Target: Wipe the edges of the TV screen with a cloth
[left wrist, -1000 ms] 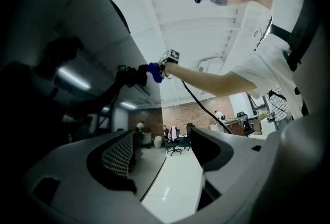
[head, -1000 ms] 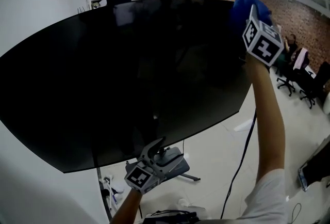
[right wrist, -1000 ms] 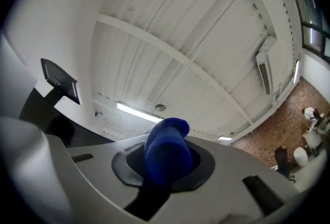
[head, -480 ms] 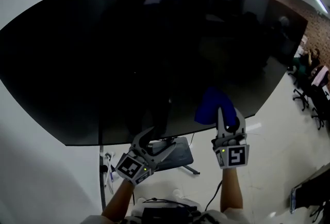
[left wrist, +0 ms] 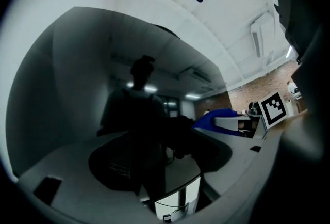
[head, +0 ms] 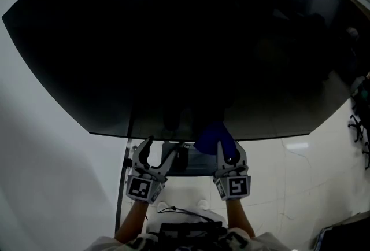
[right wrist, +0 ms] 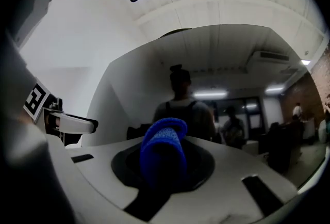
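Two grippers sit low in my head view, side by side just under the bottom edge of the TV screen [head: 185,41]. My right gripper [head: 230,151] has its jaws clamped on the blue cloth [head: 211,136]. The bunched cloth pokes up past the fingertips and overlaps the screen's lower edge near its middle. In the right gripper view it shows as a rolled blue wad standing between the two jaws, with the dark glass behind it. My left gripper [head: 160,150] hangs near the right one with its jaws spread apart and nothing between them; its own view shows only the dark screen beyond. I cannot tell whether its fingertips touch the glass. Behind both grippers, the grey stand base [head: 193,164] lies on the pale floor.
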